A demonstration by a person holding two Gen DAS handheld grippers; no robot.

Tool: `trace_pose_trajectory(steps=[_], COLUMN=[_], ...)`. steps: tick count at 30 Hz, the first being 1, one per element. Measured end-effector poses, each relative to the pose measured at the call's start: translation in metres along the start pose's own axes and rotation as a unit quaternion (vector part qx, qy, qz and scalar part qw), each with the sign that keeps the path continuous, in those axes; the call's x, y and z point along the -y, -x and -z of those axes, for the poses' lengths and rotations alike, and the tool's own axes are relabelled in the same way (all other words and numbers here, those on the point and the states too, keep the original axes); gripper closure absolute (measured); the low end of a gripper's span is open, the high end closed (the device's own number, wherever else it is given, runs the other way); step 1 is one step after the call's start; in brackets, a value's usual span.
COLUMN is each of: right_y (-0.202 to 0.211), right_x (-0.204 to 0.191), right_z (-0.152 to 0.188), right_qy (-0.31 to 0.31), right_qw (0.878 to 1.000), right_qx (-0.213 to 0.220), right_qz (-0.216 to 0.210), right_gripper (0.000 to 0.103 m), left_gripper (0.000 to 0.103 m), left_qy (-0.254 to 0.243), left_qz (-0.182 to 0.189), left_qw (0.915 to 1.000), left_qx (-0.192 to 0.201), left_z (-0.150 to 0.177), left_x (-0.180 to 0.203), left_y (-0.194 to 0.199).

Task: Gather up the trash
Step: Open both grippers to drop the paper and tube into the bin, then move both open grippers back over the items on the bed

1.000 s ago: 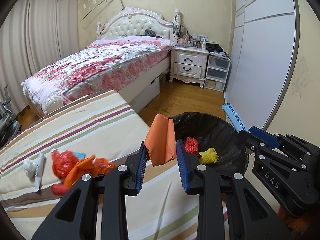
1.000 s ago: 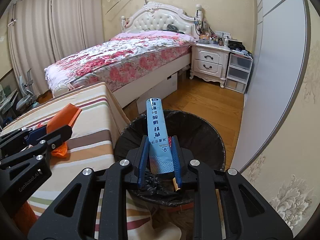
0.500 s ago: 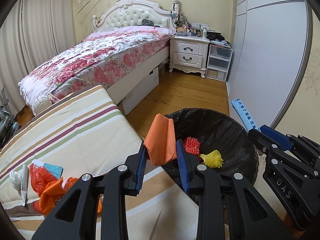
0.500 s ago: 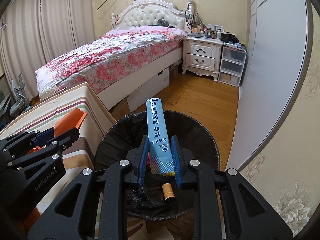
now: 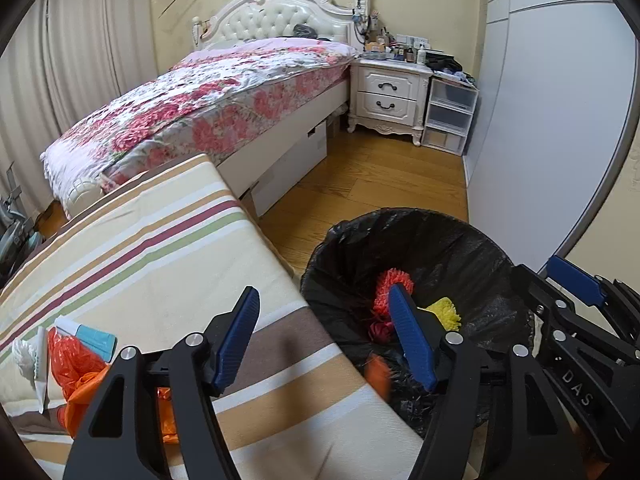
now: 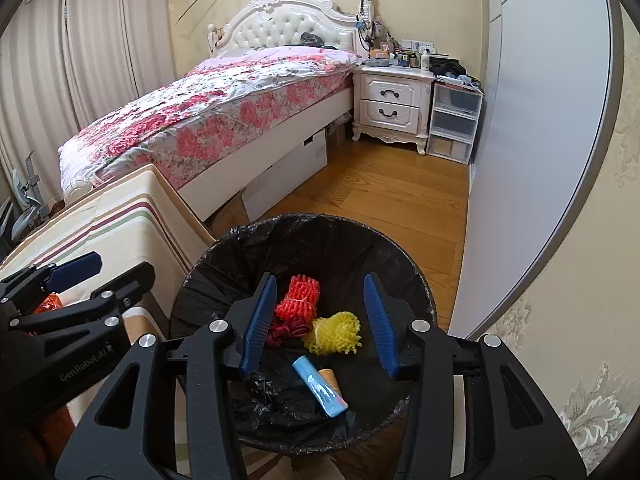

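Observation:
A bin lined with a black bag (image 5: 420, 240) (image 6: 304, 236) stands on the floor beside the striped table. My left gripper (image 5: 326, 332) is open and empty over the table edge and bin rim; a blurred orange piece (image 5: 378, 372) falls below it into the bin. My right gripper (image 6: 318, 320) is open and empty above the bin. Inside lie a blue tube (image 6: 318, 386), a red mesh (image 6: 298, 298), a yellow mesh (image 6: 334, 332) and a small brown spool (image 6: 331, 380). Orange and red plastic bags (image 5: 76, 368) and white and blue scraps (image 5: 90, 338) lie at the table's left.
The striped tablecloth (image 5: 140, 256) covers the table. A flowered bed (image 5: 208, 96), a white nightstand (image 5: 390, 96) and plastic drawers (image 5: 450, 114) stand behind. A grey wardrobe door (image 5: 552, 120) is on the right, by the wooden floor (image 5: 380, 184).
Both grippers have opened. The orange piece dropped from my left gripper and the blue tube from my right one into the bin. Both grippers moved closer over the bin.

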State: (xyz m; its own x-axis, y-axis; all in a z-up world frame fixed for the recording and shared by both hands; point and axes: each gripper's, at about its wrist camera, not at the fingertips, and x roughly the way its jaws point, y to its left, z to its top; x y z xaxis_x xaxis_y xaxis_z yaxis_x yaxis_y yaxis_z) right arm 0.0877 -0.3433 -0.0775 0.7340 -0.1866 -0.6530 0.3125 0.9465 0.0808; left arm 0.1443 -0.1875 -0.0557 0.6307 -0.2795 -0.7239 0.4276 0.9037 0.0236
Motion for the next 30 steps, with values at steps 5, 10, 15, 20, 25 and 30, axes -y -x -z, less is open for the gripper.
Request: trace_pose_trajectory(steps=[5, 10, 15, 20, 25, 30], right_y=[0.001, 0.007, 0.014, 0.024, 0.036, 0.049], right_x=[-0.001, -0.008, -0.024, -0.047, -0.079, -0.110], right_z=[0.003, 0.006, 0.009, 0.011, 0.013, 0.017], right_qy=[-0.001, 0.003, 0.009, 0.022, 0.049, 0.078], right_qw=[1.000, 1.000, 1.000, 0.999, 0.996, 0.993], right_qx=[-0.002, 0.000, 0.000, 0.000, 0.004, 0.008], right_qz=[0.004, 0.000, -0.014, -0.040, -0.068, -0.093], right_gripper=[0.047, 0.041, 0.036, 0.035, 0.030, 0.029], left_gripper=[0.030, 0.028, 0.026, 0.025, 0.025, 0.024], left_qy=[0.003, -0.001, 0.005, 0.027, 0.055, 0.089], left_qz=[-0.020, -0.038, -0.056, -0.074, -0.106, -0.140], left_qw=[0.9997, 0.9988, 0.9972, 0.9956, 0.9913, 0.9847], left_qx=[0.012, 0.031, 0.048, 0.051, 0.055, 0.052], left_z=[0.001, 0.002, 0.010, 0.024, 0.041, 0.063], left_x=[-0.007, -0.014, -0.029, -0.055, -0.092, -0.133], left_y=[0.008, 0.025, 0.046, 0.064, 0.083, 0.097])
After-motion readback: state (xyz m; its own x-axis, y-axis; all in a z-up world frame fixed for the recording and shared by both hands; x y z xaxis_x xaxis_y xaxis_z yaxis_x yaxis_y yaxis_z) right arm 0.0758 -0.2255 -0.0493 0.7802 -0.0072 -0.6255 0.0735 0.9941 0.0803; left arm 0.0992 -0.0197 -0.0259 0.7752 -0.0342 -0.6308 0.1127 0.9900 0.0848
